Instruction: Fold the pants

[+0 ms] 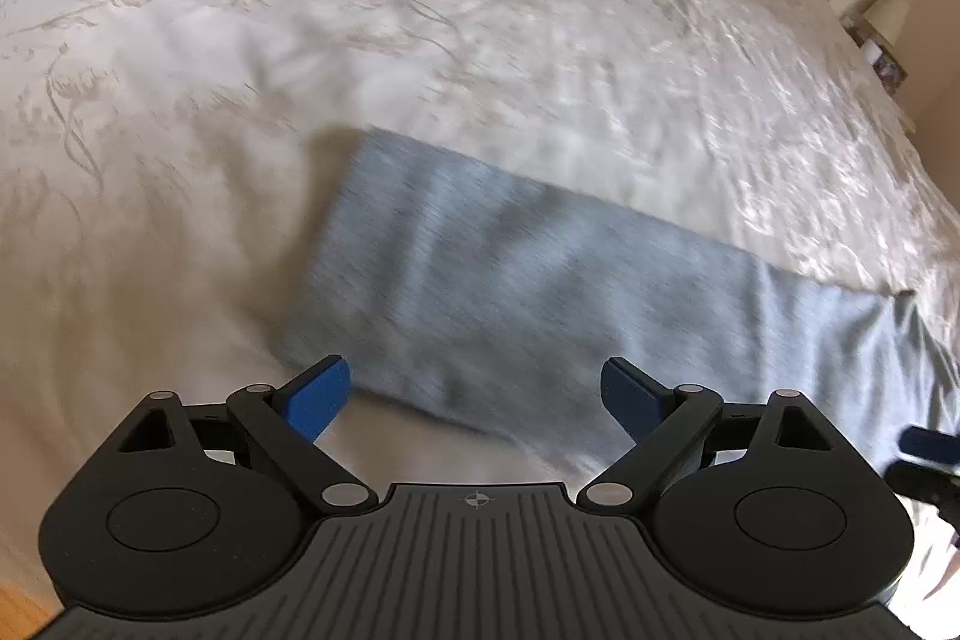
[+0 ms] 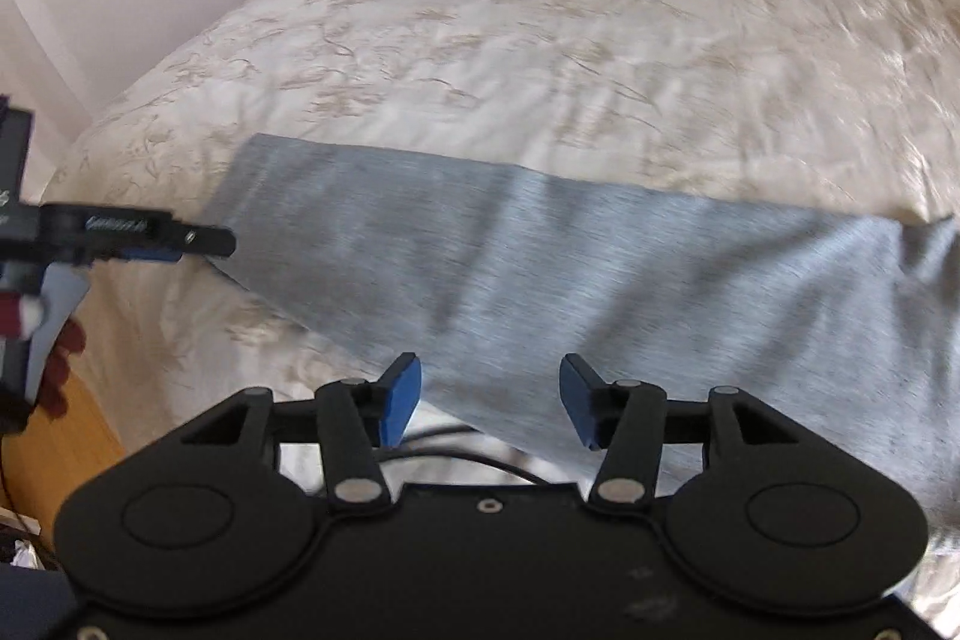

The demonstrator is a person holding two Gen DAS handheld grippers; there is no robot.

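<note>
Left gripper (image 1: 474,394) and right gripper (image 2: 490,400) both spread wide, holding nothing, poised above near edge of grey pants (image 2: 540,268) lying flat across cream bedspread (image 2: 540,40).

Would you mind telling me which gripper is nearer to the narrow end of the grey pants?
Left. The left gripper sits right beside the narrow end of the pants, open. The right gripper hovers, open, over the middle of their near edge on the bed.
</note>
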